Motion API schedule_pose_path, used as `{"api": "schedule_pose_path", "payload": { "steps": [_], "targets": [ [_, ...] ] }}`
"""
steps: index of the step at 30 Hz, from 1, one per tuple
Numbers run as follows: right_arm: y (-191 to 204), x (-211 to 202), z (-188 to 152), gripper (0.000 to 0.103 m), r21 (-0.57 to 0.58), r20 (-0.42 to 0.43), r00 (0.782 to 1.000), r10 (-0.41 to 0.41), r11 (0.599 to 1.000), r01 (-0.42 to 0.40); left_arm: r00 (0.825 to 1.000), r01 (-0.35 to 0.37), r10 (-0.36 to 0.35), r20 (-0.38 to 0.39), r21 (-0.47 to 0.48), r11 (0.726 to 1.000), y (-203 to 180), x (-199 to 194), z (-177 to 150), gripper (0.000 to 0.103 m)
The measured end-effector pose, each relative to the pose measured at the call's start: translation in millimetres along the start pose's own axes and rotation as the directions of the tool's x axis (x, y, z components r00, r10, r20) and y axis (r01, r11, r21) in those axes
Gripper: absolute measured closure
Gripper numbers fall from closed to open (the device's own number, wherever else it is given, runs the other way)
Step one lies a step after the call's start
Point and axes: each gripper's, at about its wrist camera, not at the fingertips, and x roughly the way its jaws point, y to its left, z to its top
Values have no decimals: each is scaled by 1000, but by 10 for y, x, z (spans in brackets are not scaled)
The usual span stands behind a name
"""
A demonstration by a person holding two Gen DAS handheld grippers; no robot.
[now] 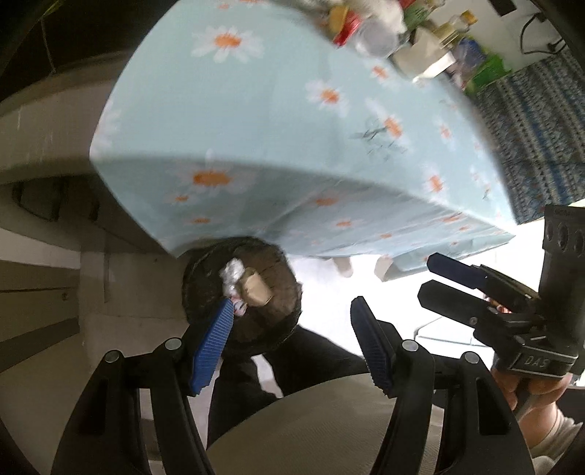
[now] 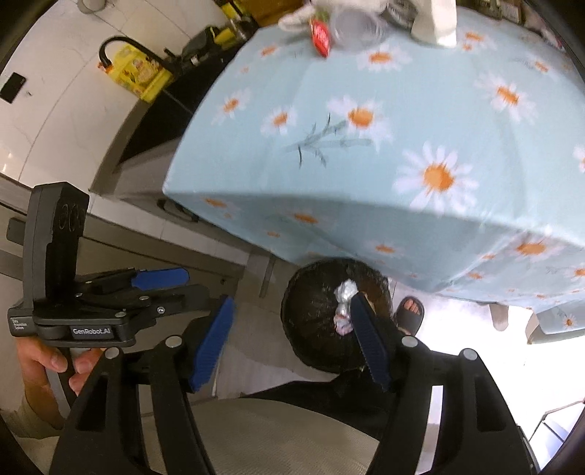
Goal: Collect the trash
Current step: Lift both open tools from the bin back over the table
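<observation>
Both tongs are held above the floor in front of a table (image 1: pixel 256 120) covered with a light blue cloth printed with white and orange daisies.

The left tongs (image 1: pixel 292 343) stand open; nothing lies between the blue ribbed pads. The right tongs (image 2: pixel 292 343) likewise stand open and empty. In the left wrist view the right tongs appear at the right edge, held by a hand (image 1: pixel 530 387); in the right wrist view the left tongs appear at the left edge, held by a hand (image 2: pixel 40 369).

A round black trash bin lined with a dark bag (image 1: pixel 204 285) sits on the floor just under the near edge of the table. Inside it lie a crumpled silver foil wrapper (image 1: pixel 232 274) and a small tan carton (image 1: pixel 256 288), touching each other.

At the far end of the table stand a clear plastic cup (image 2: pixel 353 27), a red packet (image 2: pixel 320 36) and other blurred items.

A sandalled foot (image 2: pixel 409 314) is on the floor beside the bin.
</observation>
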Motion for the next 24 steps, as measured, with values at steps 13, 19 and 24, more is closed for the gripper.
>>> {"api": "schedule_pose_path", "payload": {
  "steps": [13, 19, 24],
  "targets": [
    [-186, -727, 407, 36, -8, 221, 974, -55, 998, 58, 987, -13, -1, 162, 89, 996, -387, -492, 491, 39],
    [-427, -861, 658, 32, 8, 258, 963, -78, 997, 79, 973, -52, 29, 228, 95, 994, -454, -674, 794, 39],
    [-615, -935, 890, 29, 8, 273, 958, -91, 996, 92, 966, -82, 57, 250, 90, 993, -507, -720, 1041, 39]
  ]
}}
